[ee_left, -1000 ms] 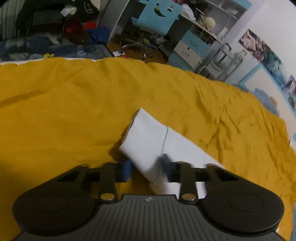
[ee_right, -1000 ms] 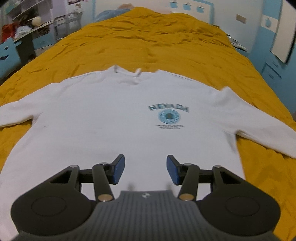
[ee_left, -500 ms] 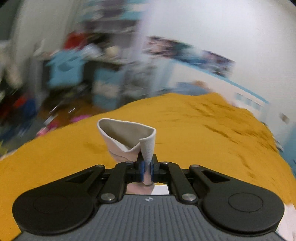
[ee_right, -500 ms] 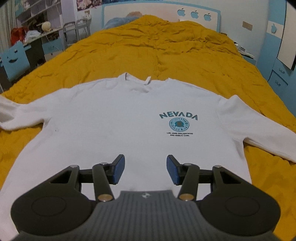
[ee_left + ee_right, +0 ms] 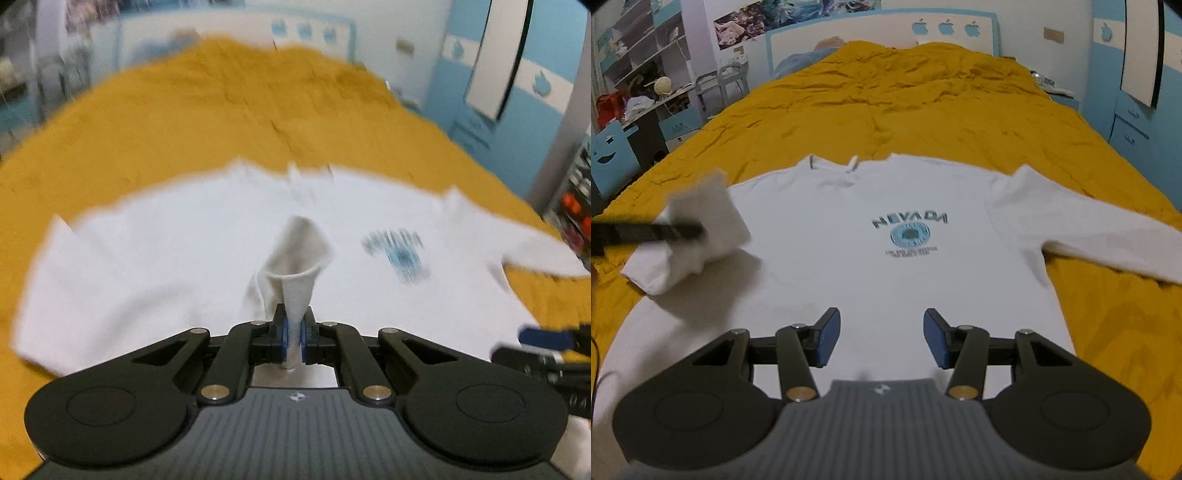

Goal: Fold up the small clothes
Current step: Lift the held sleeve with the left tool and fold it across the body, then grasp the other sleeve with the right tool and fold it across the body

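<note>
A white long-sleeved sweatshirt with a blue NEVADA print lies face up on the yellow bedspread. My left gripper is shut on the cuff of its left sleeve, lifted over the shirt's body. In the right wrist view that folded-over sleeve hangs from the blurred left gripper at the shirt's left side. My right gripper stands open above the lower middle of the shirt, nothing between its fingers. The right sleeve lies stretched out flat.
The bed's blue headboard stands at the far end. A desk and shelves with a blue chair stand left of the bed. Blue cabinets line the right side.
My left gripper shut on the sleeve cuff, lifted it and swung it from the bed's left side over the shirt's body. The right gripper drifted slightly and stayed open.
</note>
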Demonstrator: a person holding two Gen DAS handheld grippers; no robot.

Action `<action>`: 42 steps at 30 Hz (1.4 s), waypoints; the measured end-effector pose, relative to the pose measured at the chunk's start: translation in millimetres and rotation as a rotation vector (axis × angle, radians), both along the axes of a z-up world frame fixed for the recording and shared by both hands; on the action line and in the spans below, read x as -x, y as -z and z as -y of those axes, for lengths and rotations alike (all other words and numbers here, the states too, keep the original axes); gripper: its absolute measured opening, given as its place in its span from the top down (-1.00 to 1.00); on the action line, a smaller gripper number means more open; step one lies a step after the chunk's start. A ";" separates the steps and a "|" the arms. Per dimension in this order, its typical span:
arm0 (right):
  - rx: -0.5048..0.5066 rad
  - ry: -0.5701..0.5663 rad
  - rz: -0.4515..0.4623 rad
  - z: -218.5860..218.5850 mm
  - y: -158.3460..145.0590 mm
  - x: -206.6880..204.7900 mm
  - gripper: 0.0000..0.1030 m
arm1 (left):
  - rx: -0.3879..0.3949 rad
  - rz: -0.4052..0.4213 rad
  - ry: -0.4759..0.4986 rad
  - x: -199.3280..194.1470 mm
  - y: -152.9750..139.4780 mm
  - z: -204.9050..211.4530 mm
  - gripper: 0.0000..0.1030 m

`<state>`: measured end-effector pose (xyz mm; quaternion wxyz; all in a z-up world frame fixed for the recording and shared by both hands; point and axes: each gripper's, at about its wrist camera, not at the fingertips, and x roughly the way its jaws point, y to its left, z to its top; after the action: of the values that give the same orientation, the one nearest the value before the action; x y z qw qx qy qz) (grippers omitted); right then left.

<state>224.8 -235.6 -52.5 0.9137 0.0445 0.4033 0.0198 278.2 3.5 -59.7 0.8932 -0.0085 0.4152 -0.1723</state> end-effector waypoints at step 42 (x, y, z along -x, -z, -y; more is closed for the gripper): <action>-0.306 -0.081 -0.125 -78.4 16.0 -83.8 1.00 | -0.004 -0.049 -0.306 -1.7 -3.0 -187.6 -0.21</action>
<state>308.6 -157.3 -68.5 0.8679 0.1681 0.4531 0.1149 280.0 191.1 -56.7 0.8986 -0.0742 0.4312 -0.0329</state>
